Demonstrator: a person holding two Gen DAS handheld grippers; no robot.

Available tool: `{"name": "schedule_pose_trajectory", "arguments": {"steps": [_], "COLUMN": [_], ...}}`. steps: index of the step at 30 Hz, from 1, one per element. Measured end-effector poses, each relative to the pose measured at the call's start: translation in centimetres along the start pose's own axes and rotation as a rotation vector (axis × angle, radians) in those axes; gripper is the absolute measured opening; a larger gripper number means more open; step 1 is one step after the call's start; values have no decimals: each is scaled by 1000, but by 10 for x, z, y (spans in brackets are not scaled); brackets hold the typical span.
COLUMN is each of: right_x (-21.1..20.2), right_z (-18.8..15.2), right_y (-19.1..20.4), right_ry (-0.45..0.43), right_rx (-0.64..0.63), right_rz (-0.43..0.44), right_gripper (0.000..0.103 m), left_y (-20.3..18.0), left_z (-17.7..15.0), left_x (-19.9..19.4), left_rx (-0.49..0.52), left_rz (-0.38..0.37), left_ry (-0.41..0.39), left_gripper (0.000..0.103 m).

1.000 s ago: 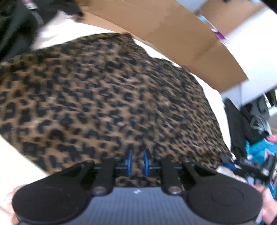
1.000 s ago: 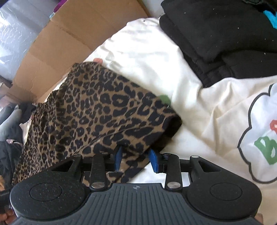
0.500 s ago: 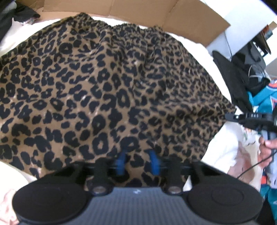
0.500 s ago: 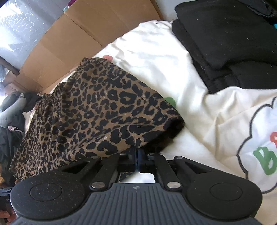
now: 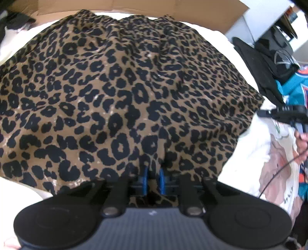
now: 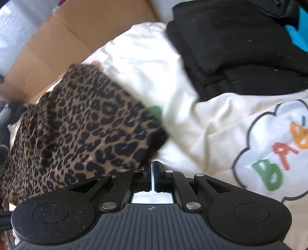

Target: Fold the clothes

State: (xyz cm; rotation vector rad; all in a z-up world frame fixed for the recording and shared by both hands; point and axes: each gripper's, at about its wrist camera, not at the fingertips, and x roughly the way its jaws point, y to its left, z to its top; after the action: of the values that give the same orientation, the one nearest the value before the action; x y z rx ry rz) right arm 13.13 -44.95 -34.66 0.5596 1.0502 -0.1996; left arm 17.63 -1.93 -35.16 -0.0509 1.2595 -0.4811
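A leopard-print garment of thin brown fabric with black spots [image 5: 123, 92] is lying spread over a cream-white cloth surface [image 5: 248, 153], its gathered far hem reaching toward a flattened brown cardboard sheet [image 5: 173, 13] along the far edge. In the left wrist view the left gripper [image 5: 153, 179] is pointing down at the near hem of this garment; its blue-padded fingers [image 5: 144, 177] are standing a narrow way apart and the jaws are opening, with a fold of the spotted fabric bunched between them. Whether the pads are pressing on the fabric is not clear. At the right edge of that view a hand [image 5: 302, 140] is holding a black tool, past a black bag [image 5: 256, 61] and a teal jersey [image 5: 294, 88].

In the right wrist view the same garment [image 6: 82, 130] is occupying the left half, its dark-edged corner lying near the right gripper [image 6: 153, 171]. This gripper's jaws are closed almost completely, only a thin slit showing between them, and nothing is visible in it; the garment's corner is lying just to its left, close to the left finger. A cream shirt with a cloud outline and coloured letters [image 6: 269, 146] is lying toward the right edge, and a stack of folded black clothes [image 6: 240, 50] is sitting at the far right corner.
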Motion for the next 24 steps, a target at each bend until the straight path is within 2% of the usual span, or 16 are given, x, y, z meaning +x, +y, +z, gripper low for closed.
{"name": "schedule_pose_trajectory", "arguments": {"steps": [1, 2, 5, 10, 12, 15, 17, 22, 24], "right_x": [-3, -6, -16, -19, -21, -25, -30, -46, -51], "right_z": [2, 3, 8, 17, 18, 23, 27, 28, 30], "right_y": [-3, -6, -6, -3, -3, -1, 0, -1, -2], "right_ry": [-10, -22, -71, -106, -124, -153, -169, -231, -255], "right_rx": [7, 6, 9, 21, 29, 34, 26, 9, 49], "right_rz": [-6, -9, -3, 16, 32, 47, 52, -3, 48], "right_gripper": [4, 12, 48, 50, 50, 50, 50, 49, 48], "left_y": [-2, -2, 6, 21, 24, 40, 52, 86, 102], "left_z": [-1, -1, -4, -3, -1, 3, 6, 18, 24], "left_x": [0, -1, -13, -40, -48, -54, -60, -81, -90], "left_rx": [1, -4, -32, -59, -58, -109, -136, -185, -203], "left_rz": [-5, -11, -19, -51, -49, -31, 13, 149, 207], "left_ry": [2, 6, -16, -76, -96, -127, -154, -253, -289], "left_gripper": [20, 22, 27, 30, 30, 30, 30, 30, 30]}}
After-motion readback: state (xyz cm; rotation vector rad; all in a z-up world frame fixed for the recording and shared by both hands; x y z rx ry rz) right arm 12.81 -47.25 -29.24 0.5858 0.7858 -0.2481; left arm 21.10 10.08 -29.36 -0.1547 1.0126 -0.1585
